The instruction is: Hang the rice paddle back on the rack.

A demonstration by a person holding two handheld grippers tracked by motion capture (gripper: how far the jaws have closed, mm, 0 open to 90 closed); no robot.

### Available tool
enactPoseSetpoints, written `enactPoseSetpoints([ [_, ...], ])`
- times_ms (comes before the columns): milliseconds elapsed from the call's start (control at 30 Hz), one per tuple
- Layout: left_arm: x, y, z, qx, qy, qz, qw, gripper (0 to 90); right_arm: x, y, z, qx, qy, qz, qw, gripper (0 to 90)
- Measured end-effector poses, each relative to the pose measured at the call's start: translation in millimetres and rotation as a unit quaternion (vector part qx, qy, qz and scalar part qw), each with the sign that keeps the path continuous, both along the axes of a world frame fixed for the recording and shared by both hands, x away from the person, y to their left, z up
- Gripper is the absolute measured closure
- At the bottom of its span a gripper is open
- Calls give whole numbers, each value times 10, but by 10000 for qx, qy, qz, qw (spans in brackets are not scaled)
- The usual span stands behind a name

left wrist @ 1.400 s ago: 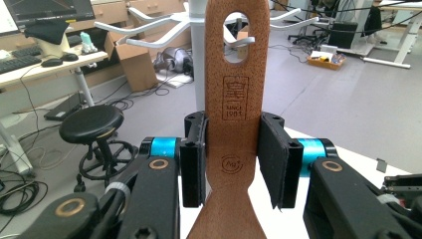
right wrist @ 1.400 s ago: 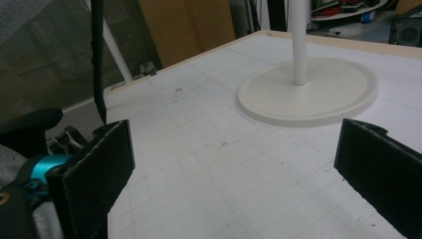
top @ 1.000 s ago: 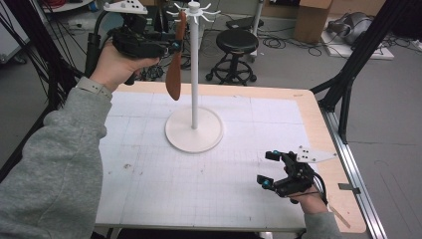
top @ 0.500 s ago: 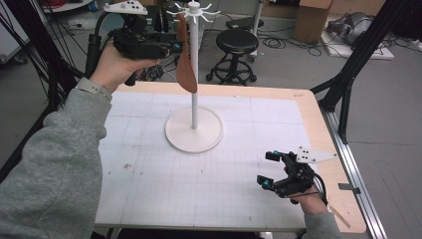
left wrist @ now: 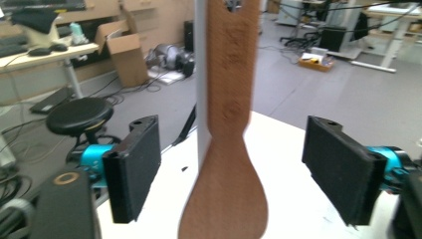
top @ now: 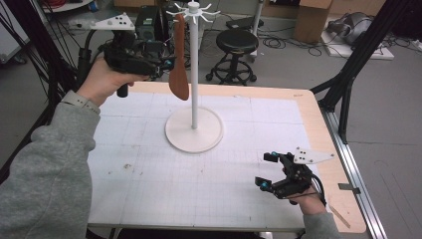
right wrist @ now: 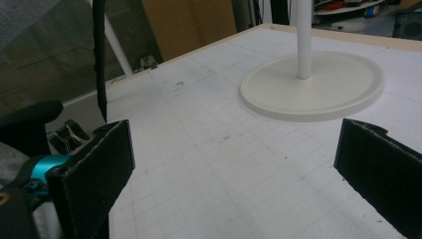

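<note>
A brown wooden spatula (top: 179, 82) hangs blade-down from a hook at the top of the white stand (top: 194, 74), close beside its pole. My left gripper (top: 166, 62) is held high at the spatula's left side, open. In the left gripper view the spatula (left wrist: 229, 189) hangs between the wide-apart jaws of the left gripper (left wrist: 231, 174) without touching either pad, and the pole (left wrist: 201, 99) stands just behind it. My right gripper (top: 264, 169) rests low over the table at the front right, open and holding nothing. The right gripper view looks past the right gripper (right wrist: 234, 169) toward the stand's round base (right wrist: 313, 89).
The white gridded table (top: 149, 174) has a wooden rim along its right and far sides. A black stool (top: 238, 42) stands behind the table, with cardboard boxes and cables on the floor beyond. A black frame leg (top: 348, 74) slants at the right.
The spatula swung on its hook, first tilted left, then right, and now hangs nearly straight. Both grippers have stayed where they were.
</note>
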State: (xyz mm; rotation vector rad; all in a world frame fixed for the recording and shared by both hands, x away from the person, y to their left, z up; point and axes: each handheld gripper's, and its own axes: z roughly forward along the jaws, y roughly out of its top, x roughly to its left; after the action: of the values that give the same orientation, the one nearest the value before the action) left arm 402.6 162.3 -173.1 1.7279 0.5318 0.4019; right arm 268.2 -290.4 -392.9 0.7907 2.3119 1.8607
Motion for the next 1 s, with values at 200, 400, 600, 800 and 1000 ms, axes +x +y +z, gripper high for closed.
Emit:
enactPoseSetpoints([
  [200, -71, 101, -112, -26, -3, -80, 10000, 54, -7, 28, -7, -55, 8, 31, 10000, 9],
  [400, -141, 188, -212, -134, 1, -96, 9999, 17, -5, 43, -18, -84, 61, 61, 9999, 9],
  [600, -198, 224, -315, -177, -138, -111, 9997, 17, 8, 49, -32, -113, 36, 91, 9999, 9],
  [800, -239, 207, -388, -90, -223, -239, 9994, 17, 2, 51, -37, -119, 77, 102, 9998, 9],
  [1000, -287, 221, -477, -66, -229, -323, 9992, 17, -9, 68, -38, -177, 61, 106, 9998, 9],
])
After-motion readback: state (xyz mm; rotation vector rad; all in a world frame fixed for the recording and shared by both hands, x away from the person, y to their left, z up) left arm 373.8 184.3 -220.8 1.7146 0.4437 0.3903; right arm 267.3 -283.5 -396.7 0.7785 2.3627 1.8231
